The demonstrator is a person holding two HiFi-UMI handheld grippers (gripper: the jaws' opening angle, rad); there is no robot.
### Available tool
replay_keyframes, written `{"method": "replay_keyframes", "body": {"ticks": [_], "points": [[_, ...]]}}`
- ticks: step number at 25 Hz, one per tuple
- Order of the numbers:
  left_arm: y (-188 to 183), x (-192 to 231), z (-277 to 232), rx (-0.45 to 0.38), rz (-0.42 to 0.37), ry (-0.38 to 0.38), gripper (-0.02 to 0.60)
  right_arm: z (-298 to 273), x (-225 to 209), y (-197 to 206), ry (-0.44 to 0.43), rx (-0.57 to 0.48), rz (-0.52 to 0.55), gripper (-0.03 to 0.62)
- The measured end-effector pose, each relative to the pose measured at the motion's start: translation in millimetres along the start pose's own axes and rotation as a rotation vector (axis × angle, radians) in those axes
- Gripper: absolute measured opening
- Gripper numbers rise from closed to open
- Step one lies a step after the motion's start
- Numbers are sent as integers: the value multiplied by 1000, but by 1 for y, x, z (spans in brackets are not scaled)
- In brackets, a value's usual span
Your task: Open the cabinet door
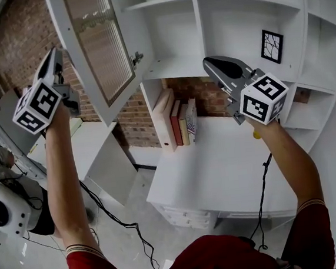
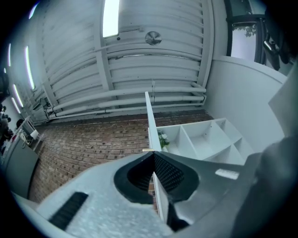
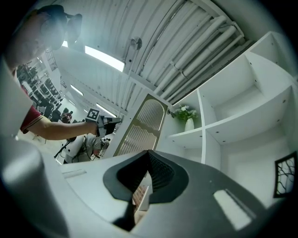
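White-framed ribbed-glass cabinet door (image 1: 97,46), swung out, stands edge-on and upright at 12 o'clock of the nearer, closed, empty left hand-held gripper (image 1: 54,55); right hand-held gripper (image 1: 208,62) is likewise closed.

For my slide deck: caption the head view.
The cabinet door stands open; the shut left gripper sits by its outer edge, the shut right gripper before the shelves.
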State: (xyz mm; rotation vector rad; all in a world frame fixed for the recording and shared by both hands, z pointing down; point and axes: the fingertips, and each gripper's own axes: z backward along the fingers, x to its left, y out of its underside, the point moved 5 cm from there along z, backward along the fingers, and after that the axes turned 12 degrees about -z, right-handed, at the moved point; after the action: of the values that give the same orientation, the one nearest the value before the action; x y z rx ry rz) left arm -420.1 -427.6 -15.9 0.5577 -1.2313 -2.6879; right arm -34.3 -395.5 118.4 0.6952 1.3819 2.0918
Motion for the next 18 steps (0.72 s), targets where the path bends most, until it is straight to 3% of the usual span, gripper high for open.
{"method": "replay_keyframes", "body": {"ticks": [11, 18], "points": [[-7, -148, 66, -7, 98, 115, 6, 88, 6, -17, -11, -49, -44, 12], [-16, -266, 122, 19, 74, 220, 6, 147, 46, -24, -34, -72, -10, 12]]}}
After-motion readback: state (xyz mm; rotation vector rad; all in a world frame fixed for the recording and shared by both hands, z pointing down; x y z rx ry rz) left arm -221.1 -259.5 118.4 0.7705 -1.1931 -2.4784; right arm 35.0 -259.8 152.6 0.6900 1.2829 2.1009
